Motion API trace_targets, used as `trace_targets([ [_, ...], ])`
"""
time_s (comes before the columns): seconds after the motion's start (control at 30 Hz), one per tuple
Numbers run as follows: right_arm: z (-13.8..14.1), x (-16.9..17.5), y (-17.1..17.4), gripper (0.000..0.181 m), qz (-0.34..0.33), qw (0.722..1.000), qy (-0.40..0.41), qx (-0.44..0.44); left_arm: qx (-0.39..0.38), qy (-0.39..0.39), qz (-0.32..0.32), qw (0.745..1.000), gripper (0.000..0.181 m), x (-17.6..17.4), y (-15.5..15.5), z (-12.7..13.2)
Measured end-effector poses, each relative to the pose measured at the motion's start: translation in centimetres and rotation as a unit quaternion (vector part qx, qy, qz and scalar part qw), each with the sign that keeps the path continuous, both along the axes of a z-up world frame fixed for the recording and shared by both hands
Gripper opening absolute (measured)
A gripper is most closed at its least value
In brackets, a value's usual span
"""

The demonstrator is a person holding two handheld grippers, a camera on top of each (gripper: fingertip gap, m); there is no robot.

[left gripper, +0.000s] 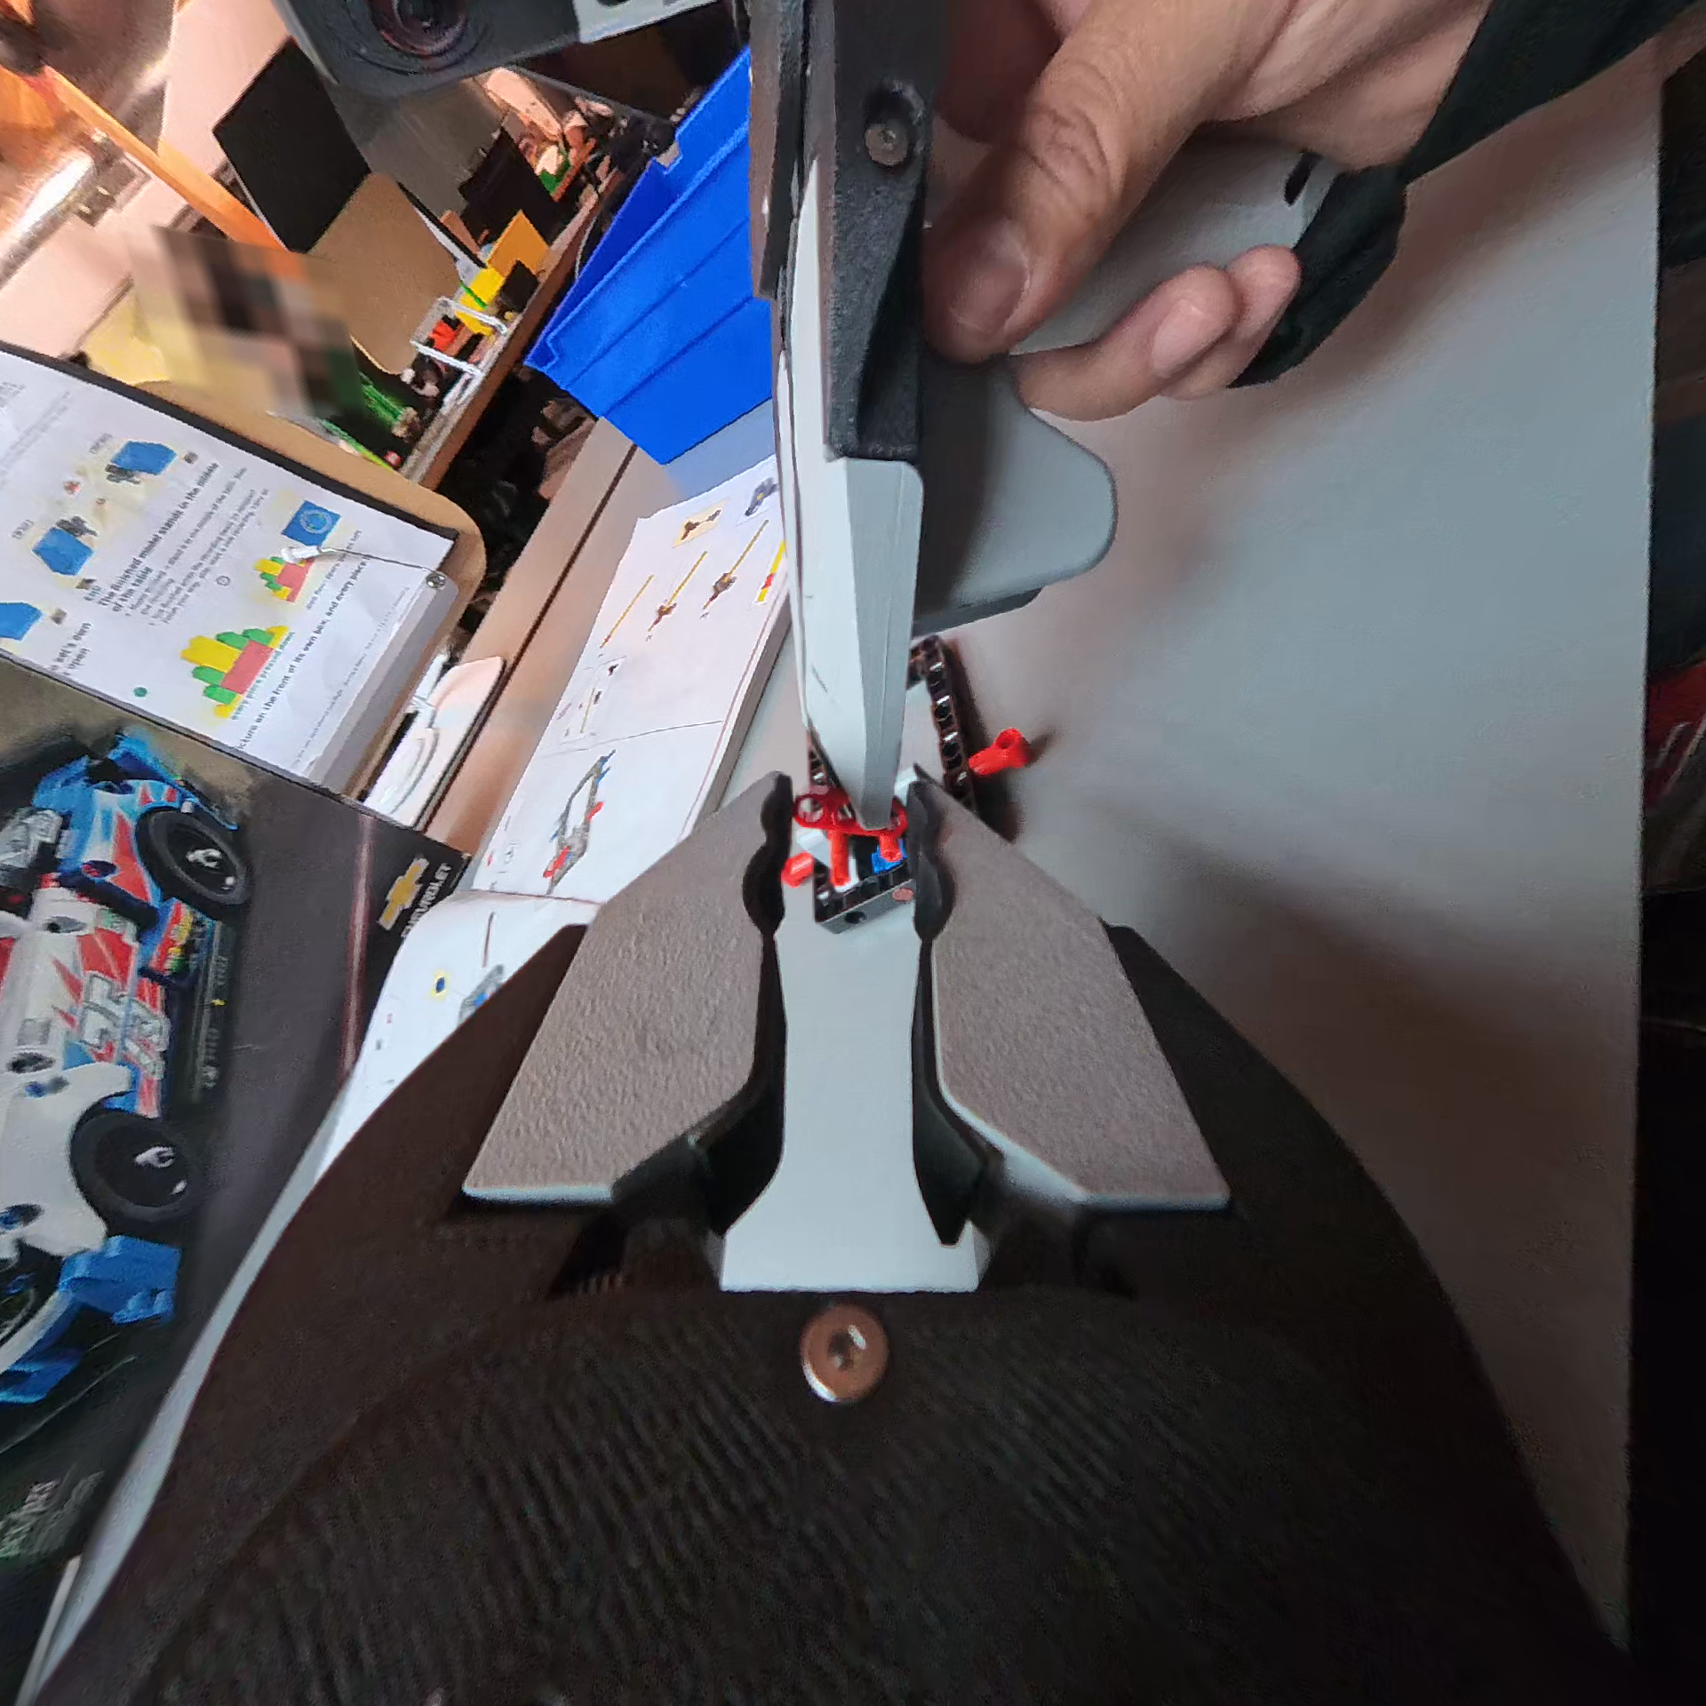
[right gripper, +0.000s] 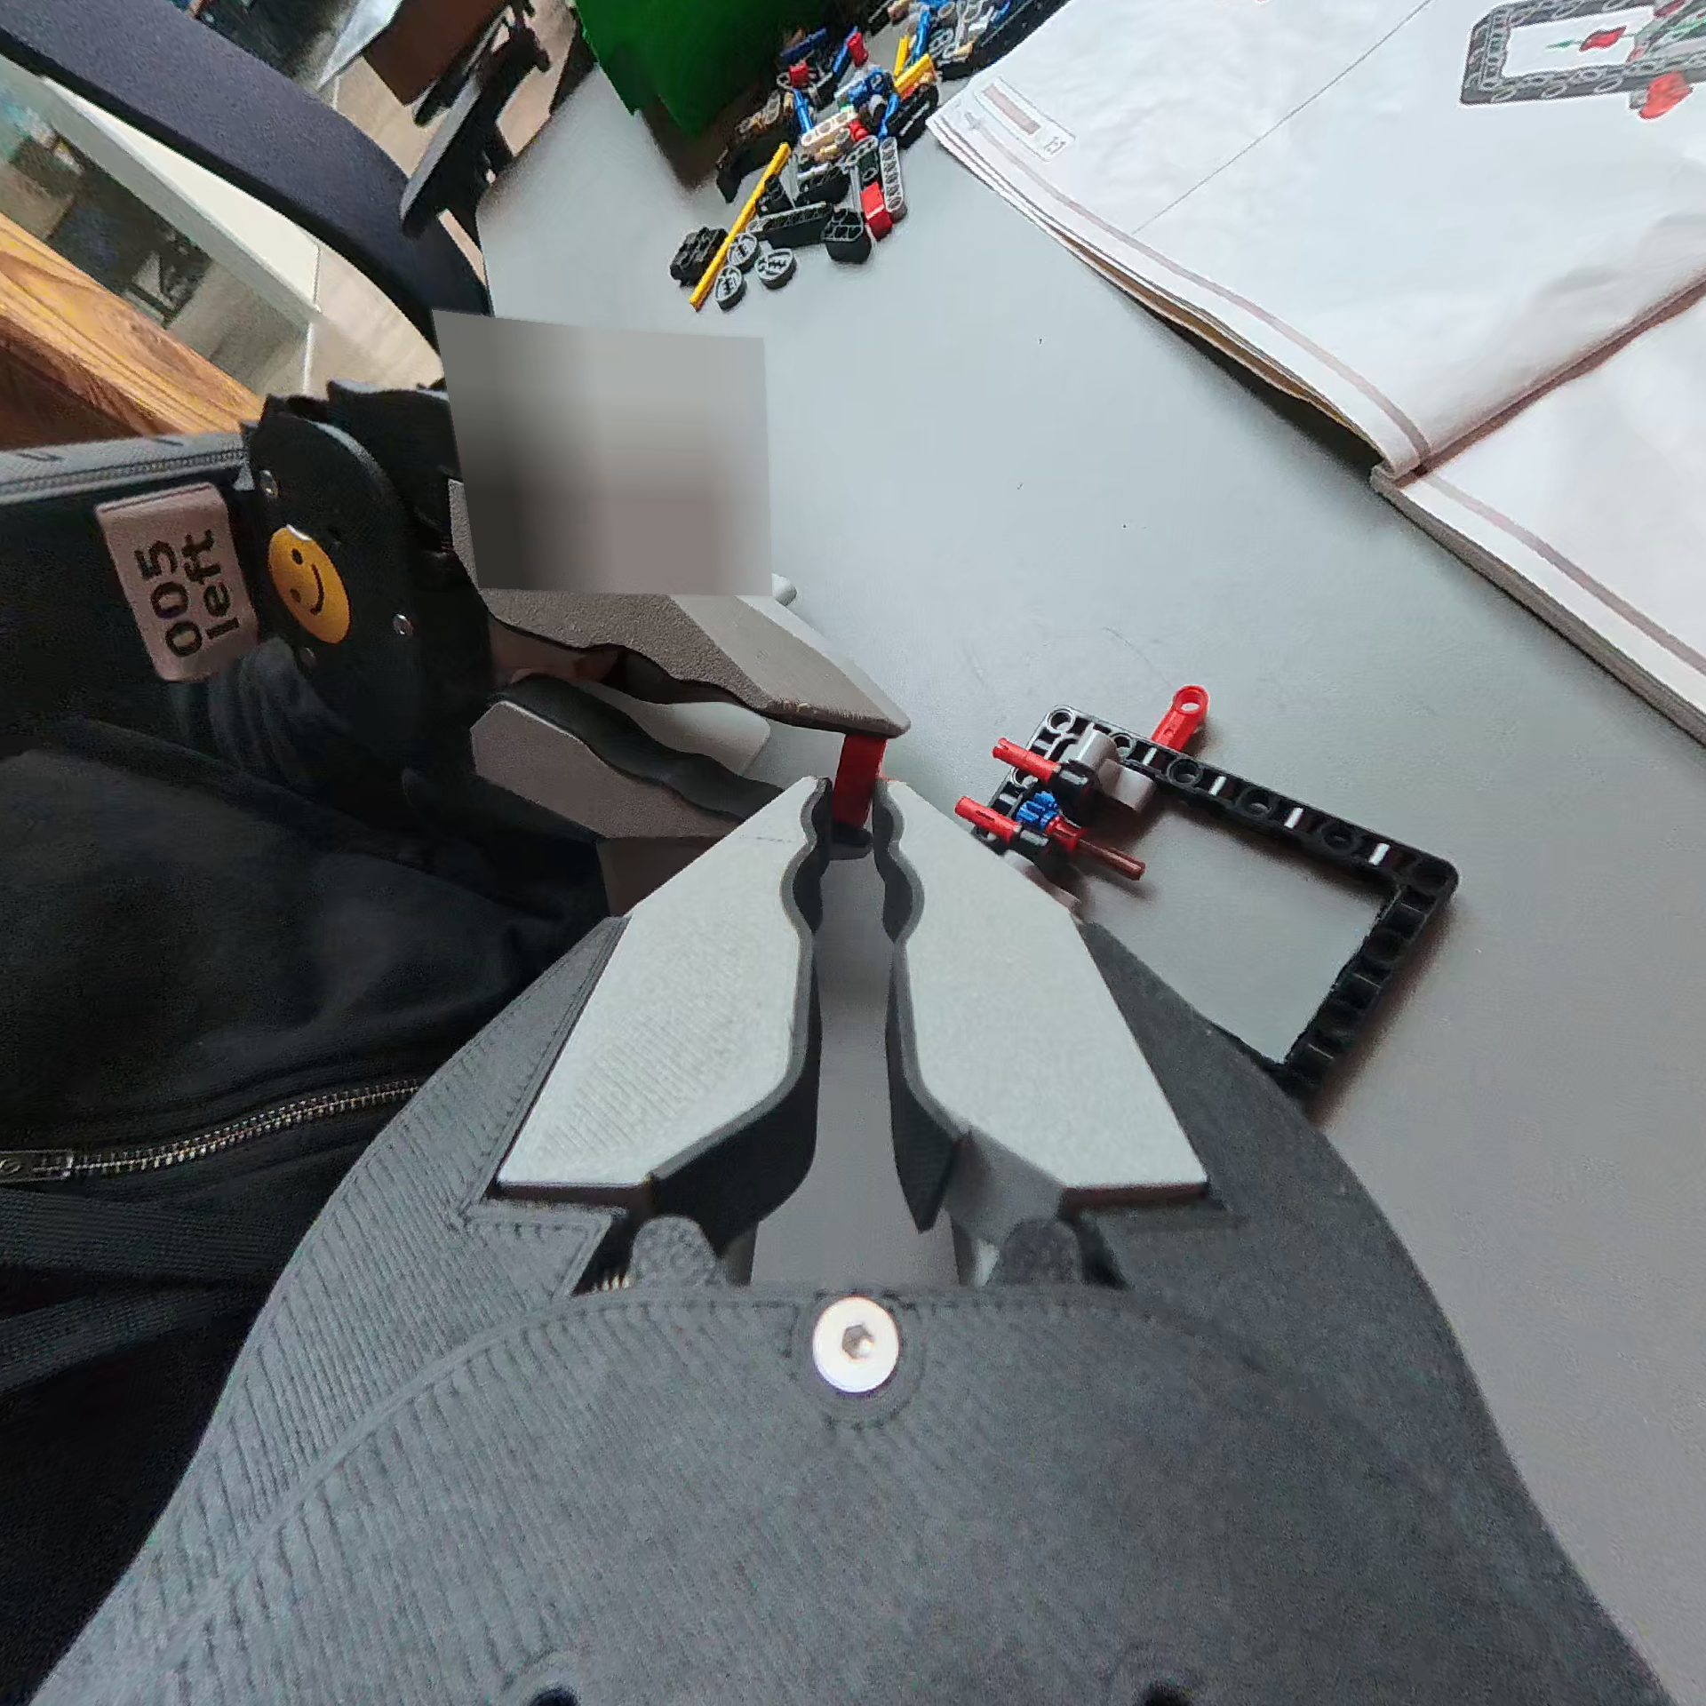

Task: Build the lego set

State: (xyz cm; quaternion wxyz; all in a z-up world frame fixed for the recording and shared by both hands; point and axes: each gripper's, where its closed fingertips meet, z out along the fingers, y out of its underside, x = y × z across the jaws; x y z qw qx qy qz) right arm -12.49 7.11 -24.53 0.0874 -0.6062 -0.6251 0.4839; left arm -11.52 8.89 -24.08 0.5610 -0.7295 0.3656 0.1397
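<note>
Low in the left wrist view, the left gripper (left gripper: pixel 847 808) has its two grey fingers drawn to a narrow gap. A small red and black piece (left gripper: pixel 859 886) is clamped between the tips. The right gripper (left gripper: pixel 877 803) comes down from the top of that frame, seen edge-on, with its tip right at the red part of the piece. A hand (left gripper: pixel 1154 185) grips its handle at the upper right.

Seen from the right wrist view, the right gripper's fingers are also narrow. Their tips flank the red upright of the piece closely, but I cannot tell whether they actually pinch it. The left gripper's upper finger (right gripper: pixel 785 688) rests on top of that red upright, and its lower finger is partly hidden behind the right gripper.

Just beyond, right of centre, a black rectangular frame (right gripper: pixel 1274 812) lies flat on the grey table (right gripper: pixel 1015 462). A grey connector (right gripper: pixel 1112 766) with red pins sits at its near-left corner.

Farther off, an open instruction booklet (right gripper: pixel 1385 231) fills the upper right. A pile of loose parts (right gripper: pixel 831 166) lies at the top centre beside a green box (right gripper: pixel 702 55). At the lower left of the left wrist view stands the set's box (left gripper: pixel 111 1015), showing a blue and white car. Blue bins (left gripper: pixel 674 305) are stacked near the top.
</note>
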Motion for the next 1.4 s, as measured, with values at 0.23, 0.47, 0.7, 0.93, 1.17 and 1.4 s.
trace_targets([
  [0.23, 2.5, 0.5, 0.6, 0.018, 0.017, 0.996, 0.075, -0.049, 0.009, -0.009, -0.004, 1.0, 0.022, 0.0, -0.3, 0.5],
  [0.47, 2.8, 3.0, 9.0, 0.019, -0.071, 0.983, 0.164, 0.042, -0.022, -0.031, 0.005, 0.999, 0.022, -0.5, -0.4, -0.4],
  [0.7, 1.3, 3.4, 9.4, 0.018, -0.072, 0.982, 0.16, 0.069, -0.031, -0.022, 0.025, 0.999, 0.023, -2.5, -1.5, -0.8],
  [0.93, 1.0, 3.2, 9.3, 0.019, -0.078, 0.979, 0.159, 0.101, -0.02, -0.051, 0.038, 0.998, 0.023, -3.9, -1.5, -0.1],
  [1.17, 1.2, 2.6, 9.4, 0.02, -0.065, 0.98, 0.165, 0.088, -0.014, -0.069, 0.065, 0.995, 0.023, -5.5, -0.9, 0.2],
  [1.4, 1.0, 2.0, 9.7, 0.02, -0.057, 0.977, 0.167, 0.117, -0.011, -0.11, 0.091, 0.99, 0.023, -7.0, -0.7, 0.8],
])
